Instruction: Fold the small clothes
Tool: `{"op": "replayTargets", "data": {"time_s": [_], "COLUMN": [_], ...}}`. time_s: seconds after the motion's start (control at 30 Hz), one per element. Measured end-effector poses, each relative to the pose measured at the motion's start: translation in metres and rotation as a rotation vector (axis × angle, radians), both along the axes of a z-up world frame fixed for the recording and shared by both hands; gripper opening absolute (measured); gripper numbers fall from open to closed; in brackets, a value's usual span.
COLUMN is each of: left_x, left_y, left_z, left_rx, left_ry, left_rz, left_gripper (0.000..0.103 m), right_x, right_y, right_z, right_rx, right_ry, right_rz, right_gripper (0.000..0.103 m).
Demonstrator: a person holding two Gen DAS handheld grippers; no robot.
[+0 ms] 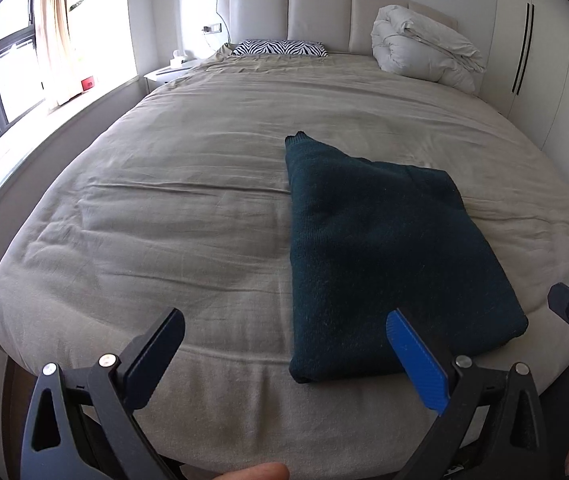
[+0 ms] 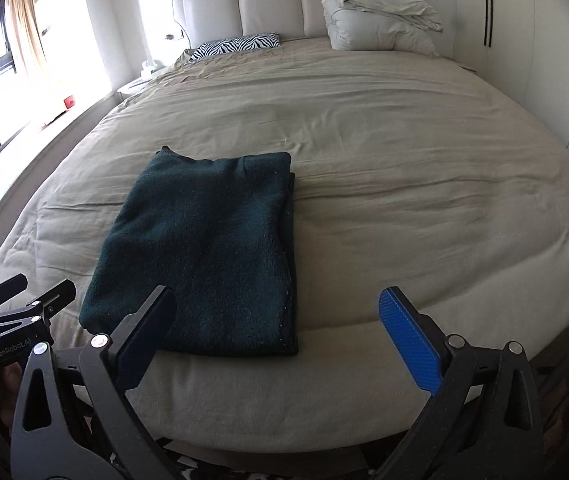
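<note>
1. One dark teal, fuzzy knitted garment (image 1: 380,256) lies folded into a thick, roughly rectangular pad with soft rounded edges on the beige bed (image 1: 172,208); in the left wrist view it fills the centre and lower right, in the right wrist view (image 2: 200,256) the centre left.
2. A narrow ribbed end of the garment sticks out at its far corner, towards the headboard.
3. The bed cover is a matte, creased cloth with long shallow wrinkles running across the frame.
4. The left gripper (image 1: 284,356) sits at the bottom of its own view, its jaws spread wide and holding nothing; one finger is plain black, the other carries a ribbed blue pad.
5. The garment's near edge lies just ahead of the left gripper, and the blue finger overlaps the garment's lower right corner in the picture; I cannot tell whether they touch.
6. The right gripper (image 2: 276,332) is likewise spread wide and empty, with the garment's near right corner between its fingers in the picture and its black finger overlapping the near edge.
7. Each gripper also shows at the edge of the other's view.
8. Against the padded cream headboard (image 1: 316,12) at the top of the frame rest one bundled white duvet (image 1: 424,48) and one flat zebra-striped pillow (image 1: 280,48).
</note>
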State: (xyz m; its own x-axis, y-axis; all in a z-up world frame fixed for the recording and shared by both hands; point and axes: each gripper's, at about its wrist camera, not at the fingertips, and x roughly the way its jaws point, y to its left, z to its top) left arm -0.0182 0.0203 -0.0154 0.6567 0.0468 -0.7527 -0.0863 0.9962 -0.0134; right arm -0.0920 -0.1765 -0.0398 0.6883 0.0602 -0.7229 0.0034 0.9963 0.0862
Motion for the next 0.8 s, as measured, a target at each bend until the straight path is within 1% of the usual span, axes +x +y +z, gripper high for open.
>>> {"op": "replayTargets", "data": {"time_s": [0.2,0.4,0.8], "left_x": [0.003,0.004,0.003], "left_y": [0.004,0.006,0.005], "left_z": [-0.003,-0.004,-0.004], "left_rx": [-0.014,-0.016,-0.016], "left_ry": [0.012,0.014,0.015], "left_rz": [0.0,0.005,0.005], "left_gripper": [0.103,0.103,0.103], "right_x": [0.004,0.002,0.002], "right_y": [0.003,0.013,0.018], "right_z": [-0.01,-0.012,-0.015], "right_rx": [-0.002,-0.016,-0.011], "right_ry": [0.05,0.056,0.072], "right_rz": [-0.001,0.014,0.013], "right_gripper": [0.103,0.103,0.103]}}
